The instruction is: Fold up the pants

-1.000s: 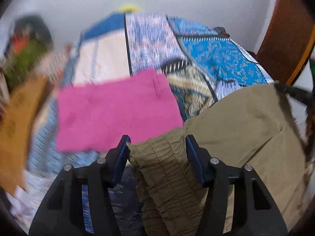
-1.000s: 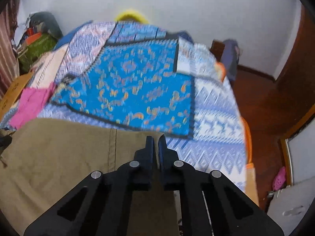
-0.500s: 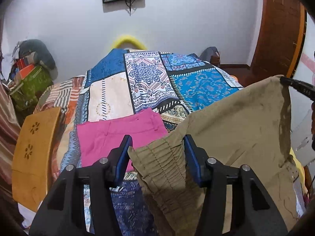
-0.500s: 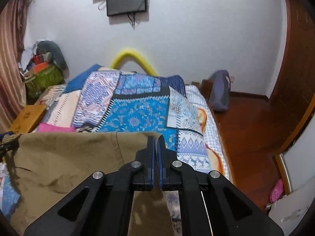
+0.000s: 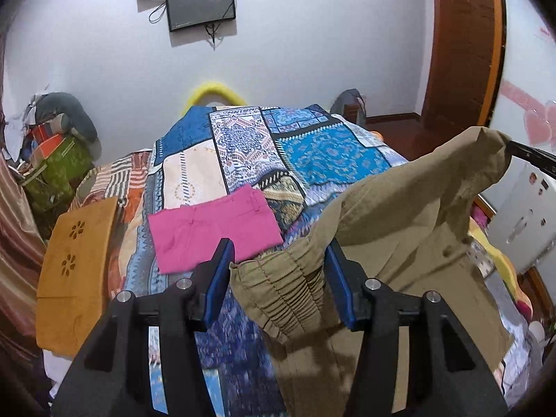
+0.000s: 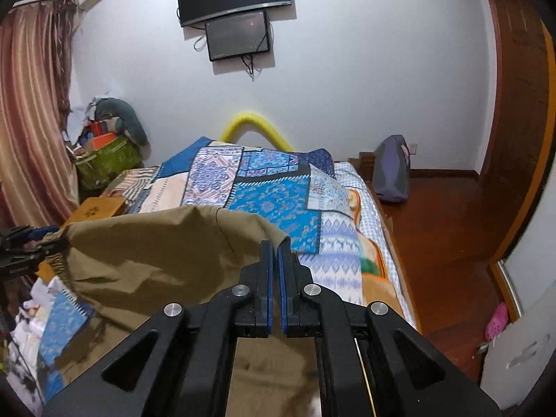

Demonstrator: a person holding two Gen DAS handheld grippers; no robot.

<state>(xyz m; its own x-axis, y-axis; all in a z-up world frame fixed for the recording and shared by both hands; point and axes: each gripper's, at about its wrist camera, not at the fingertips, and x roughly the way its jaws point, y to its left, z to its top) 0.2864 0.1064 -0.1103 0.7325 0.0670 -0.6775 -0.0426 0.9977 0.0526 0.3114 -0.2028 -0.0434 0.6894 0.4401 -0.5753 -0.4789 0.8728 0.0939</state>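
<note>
Olive-khaki pants point(image 5: 399, 215) hang in the air above the bed, stretched between both grippers. My left gripper point(image 5: 278, 260) has its blue-padded fingers set wide apart around the gathered elastic waistband point(image 5: 285, 295), which bunches between them. My right gripper point(image 6: 277, 246) is shut on the other corner of the pants point(image 6: 166, 243); the cloth sags below. The right gripper's tip also shows in the left wrist view point(image 5: 528, 154), and the left gripper shows in the right wrist view point(image 6: 24, 243).
A folded pink garment point(image 5: 212, 226) lies on the patchwork bedspread point(image 5: 312, 153). An orange wooden board point(image 5: 73, 260) stands at the bed's left edge. Bags pile at the far left point(image 6: 104, 146). Wooden floor point(image 6: 444, 215) and a door lie right.
Both grippers have risen and tilted up with the pants, lifting them off the bed; more wall and the screens are now in view. Grips are unchanged.
</note>
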